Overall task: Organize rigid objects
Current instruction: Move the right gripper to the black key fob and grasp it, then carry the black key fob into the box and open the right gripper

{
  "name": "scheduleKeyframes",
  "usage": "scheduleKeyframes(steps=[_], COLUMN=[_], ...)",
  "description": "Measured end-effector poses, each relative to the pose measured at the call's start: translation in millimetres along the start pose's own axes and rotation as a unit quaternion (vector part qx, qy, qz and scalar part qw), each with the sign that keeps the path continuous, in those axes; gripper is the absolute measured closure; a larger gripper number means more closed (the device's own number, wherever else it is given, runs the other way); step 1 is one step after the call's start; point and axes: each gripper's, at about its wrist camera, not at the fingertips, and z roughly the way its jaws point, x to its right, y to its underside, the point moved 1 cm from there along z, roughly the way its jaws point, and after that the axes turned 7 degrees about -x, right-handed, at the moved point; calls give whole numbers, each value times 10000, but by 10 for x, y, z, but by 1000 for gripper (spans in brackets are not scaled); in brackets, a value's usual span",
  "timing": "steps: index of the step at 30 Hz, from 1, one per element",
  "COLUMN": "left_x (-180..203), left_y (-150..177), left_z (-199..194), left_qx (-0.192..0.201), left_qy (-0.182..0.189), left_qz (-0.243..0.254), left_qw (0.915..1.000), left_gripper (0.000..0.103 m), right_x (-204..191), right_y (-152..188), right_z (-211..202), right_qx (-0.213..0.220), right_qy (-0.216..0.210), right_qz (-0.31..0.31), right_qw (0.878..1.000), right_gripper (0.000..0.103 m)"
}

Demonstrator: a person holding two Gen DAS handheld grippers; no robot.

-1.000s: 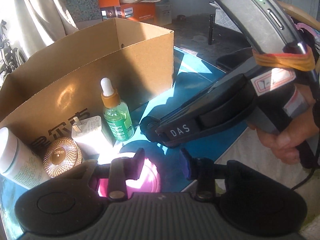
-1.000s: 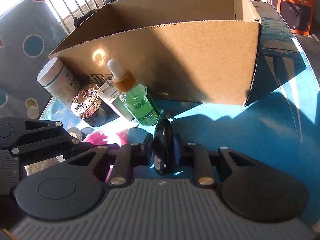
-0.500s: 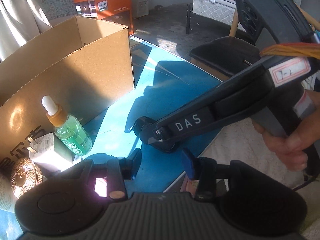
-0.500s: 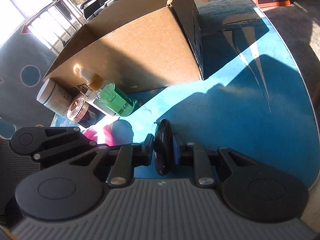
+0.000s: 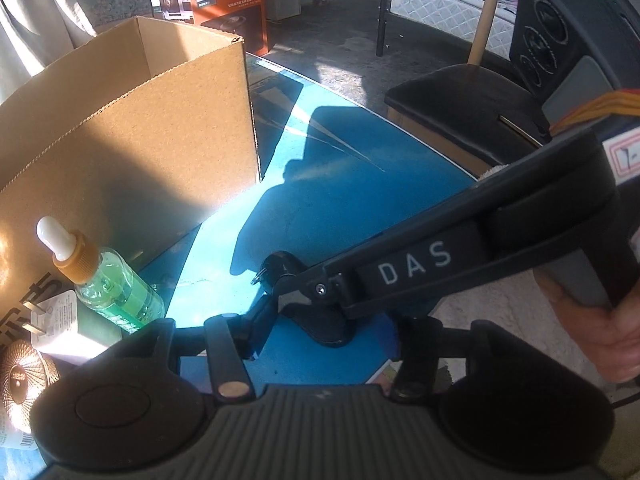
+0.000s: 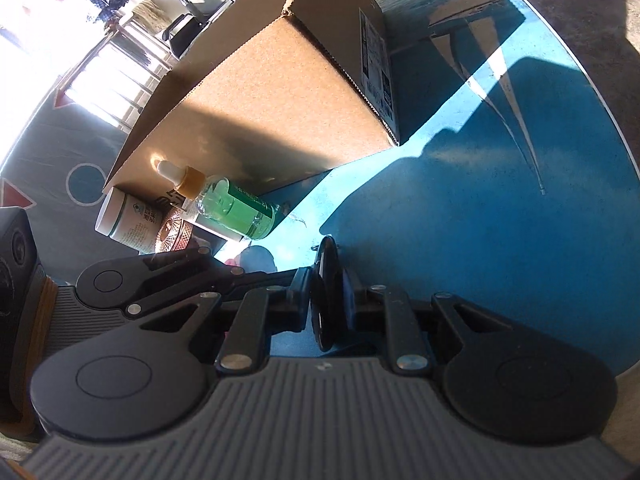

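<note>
The right gripper [image 6: 328,296] was clamped tight on a small flat black disc [image 6: 326,300], held on edge between its fingertips at the lower centre of the right wrist frame, above the blue tabletop [image 6: 500,240]. In the left wrist frame that same gripper reached in from the right as a long black bar marked DAS, its tip with the disc [image 5: 280,268] just past the left gripper [image 5: 324,336], whose jaws stood wide apart and held nothing. Outward, at the left of both frames, a green dropper bottle [image 5: 116,292] stood against the outer wall of the open cardboard box [image 5: 140,152], with a white plug adapter [image 5: 60,320] touching it, then a bronze ribbed jar lid [image 5: 22,376] and a white cylindrical tub [image 6: 128,224] beyond. These crowded the foot of the box; no inside floor of the box could be seen, so its contents could not be told. An orange Philips carton [image 5: 228,4] sat on the floor at the upper left, a black-seated chair [image 5: 460,100] at the upper right. Compared with a second earlier, both views had swung away from the cluster: the pink object beneath the left gripper had left its view, and the box had slid to the upper left.
</note>
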Motion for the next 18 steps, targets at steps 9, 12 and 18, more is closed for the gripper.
scheduleKeyframes(steps=[9,12,18], left_x=[26,29,53], left_y=[-45,-45,-5], left_z=[20,6,-147], left_qx=[72,87,253], left_qy=[-270,-323,-409], left_qz=[-20,1,55], left_qw=[9996,9994,9988], left_gripper=[59,62,63], right_x=[79,72,2], right_y=[-9,6,39], right_z=[-3,-7,-97], right_qx=[12,68,218], right_qy=[-229,-240,-252], right_qz=[145,174,155], right_qw=[9996,9995,9993], right_gripper=[87,87,87])
